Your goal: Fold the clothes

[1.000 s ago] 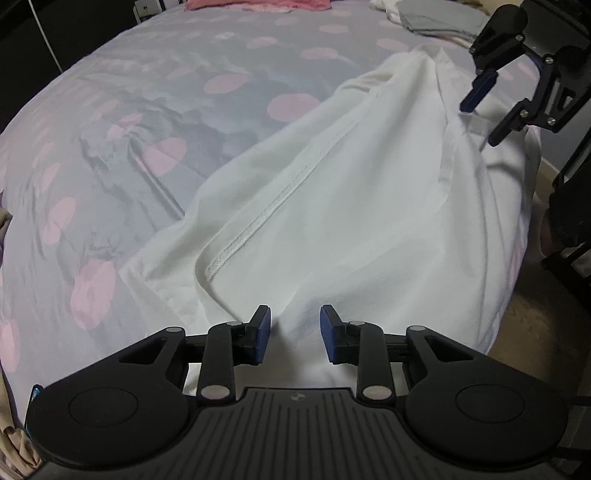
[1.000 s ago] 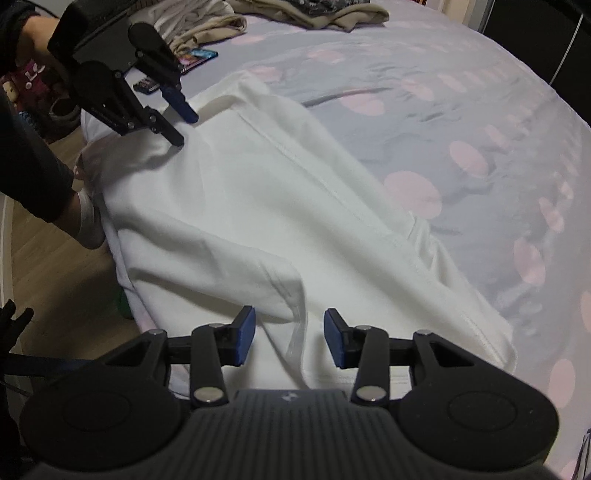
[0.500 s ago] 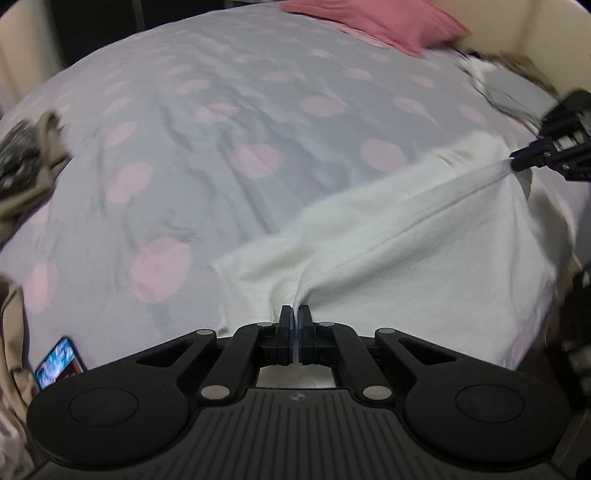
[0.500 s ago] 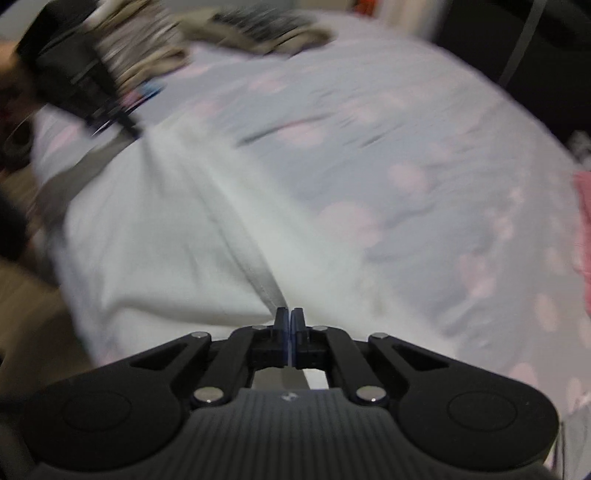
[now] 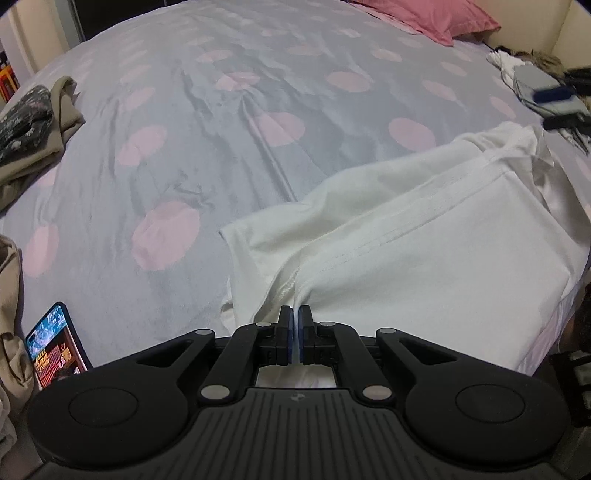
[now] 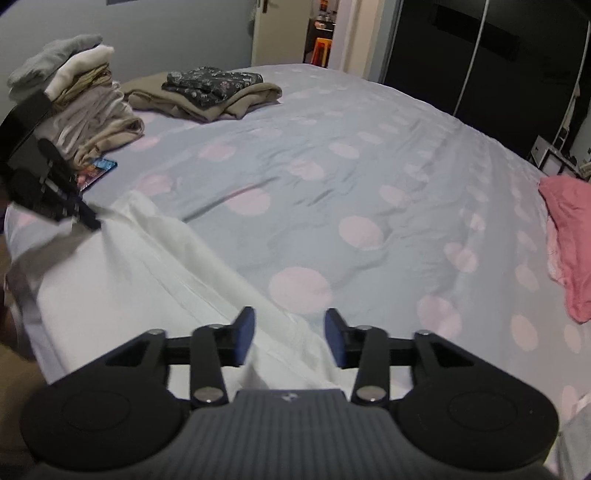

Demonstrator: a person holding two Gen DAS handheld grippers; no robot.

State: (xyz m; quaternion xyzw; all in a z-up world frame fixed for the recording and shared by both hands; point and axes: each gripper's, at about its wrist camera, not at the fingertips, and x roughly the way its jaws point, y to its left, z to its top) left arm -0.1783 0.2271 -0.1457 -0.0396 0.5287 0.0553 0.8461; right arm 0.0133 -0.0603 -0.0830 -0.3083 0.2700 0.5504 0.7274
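White garment pinched at one end, let go at the other

The left gripper [image 5: 295, 328] has its jaws pressed together on a bunched fold of the white garment [image 5: 424, 251], which lies along the near edge of the bed [image 5: 229, 155] over the grey sheet with pink dots; the right gripper [image 6: 289, 339] hovers over the garment's other end with its jaws opening, cloth lying below the gap but not pressed by the pads (its blurred blue pads also show at the far right of the left view). A lit phone [image 5: 55, 350] lies beside a stack of folded clothes [image 6: 77, 96], a pink pillow [image 5: 436, 14] sits at the far side
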